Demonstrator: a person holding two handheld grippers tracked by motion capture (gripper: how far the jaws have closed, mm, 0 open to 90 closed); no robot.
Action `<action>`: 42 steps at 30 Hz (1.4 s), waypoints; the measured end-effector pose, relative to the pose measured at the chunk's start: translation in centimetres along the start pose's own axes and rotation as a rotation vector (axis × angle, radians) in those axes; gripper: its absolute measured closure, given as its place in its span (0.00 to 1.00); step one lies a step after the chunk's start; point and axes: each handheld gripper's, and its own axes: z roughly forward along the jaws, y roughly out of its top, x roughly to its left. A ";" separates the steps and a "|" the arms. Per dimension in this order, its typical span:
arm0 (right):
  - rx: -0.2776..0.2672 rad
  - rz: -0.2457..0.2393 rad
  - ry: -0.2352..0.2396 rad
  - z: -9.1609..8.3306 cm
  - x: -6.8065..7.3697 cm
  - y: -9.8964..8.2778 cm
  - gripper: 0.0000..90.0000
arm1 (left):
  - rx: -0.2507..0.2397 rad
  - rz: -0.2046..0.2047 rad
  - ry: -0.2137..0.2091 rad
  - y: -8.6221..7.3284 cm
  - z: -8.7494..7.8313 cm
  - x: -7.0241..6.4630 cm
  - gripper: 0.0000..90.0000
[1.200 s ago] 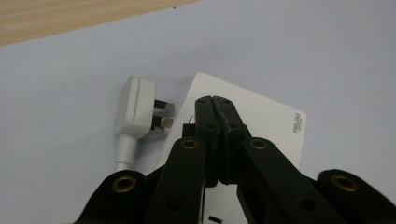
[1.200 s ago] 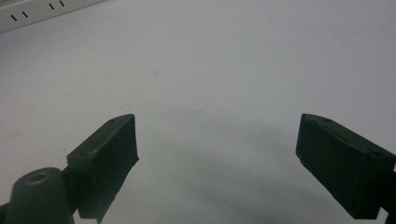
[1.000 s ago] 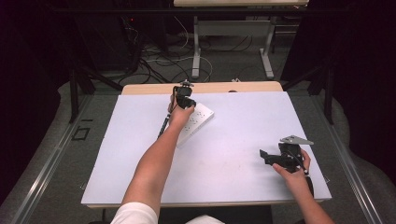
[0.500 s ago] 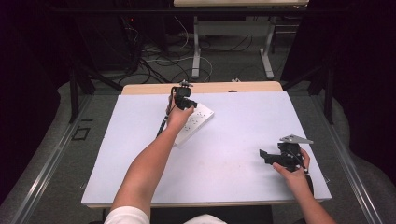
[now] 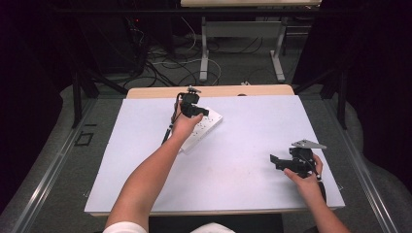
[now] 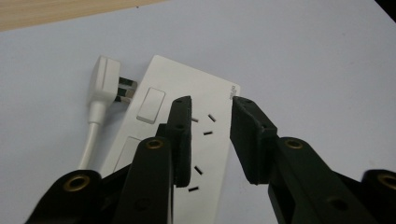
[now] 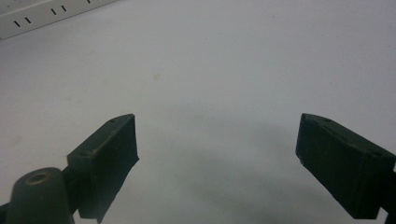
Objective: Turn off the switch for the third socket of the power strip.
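A white power strip [image 5: 203, 129] lies at an angle on the white table top [image 5: 243, 145], toward the back left. My left gripper [image 5: 195, 109] hovers over its far end, open, with the strip's socket slots [image 6: 208, 133] showing in the gap between its jaws [image 6: 210, 100]. A white plug [image 6: 103, 78] on a white cord [image 6: 88, 135] lies flat beside the strip, its prongs touching the strip's edge near a rocker switch [image 6: 151, 104]. My right gripper [image 5: 275, 160] rests low at the table's right, wide open over bare surface [image 7: 217, 122]; the strip's edge [image 7: 46, 14] shows far off.
A strip of wooden table top [image 5: 214, 91] shows beyond the white surface. Behind the table stand a metal desk frame [image 5: 204, 53] and loose cables on the floor [image 5: 170, 63]. A black cable [image 5: 168, 132] trails from the left gripper.
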 end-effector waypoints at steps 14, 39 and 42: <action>-0.004 -0.010 -0.001 0.2 0.1 0.2 0.14 | -0.019 0.027 -0.033 -0.5 -3.0 -0.9 0.64; -0.004 -0.007 0.001 0.2 0.1 0.2 0.15 | -0.079 0.121 -0.096 -3.0 -6.9 -1.6 0.42; 0.000 -0.001 0.000 0.2 0.2 0.2 0.15 | -0.074 0.115 -0.093 -3.4 -7.3 -1.5 0.42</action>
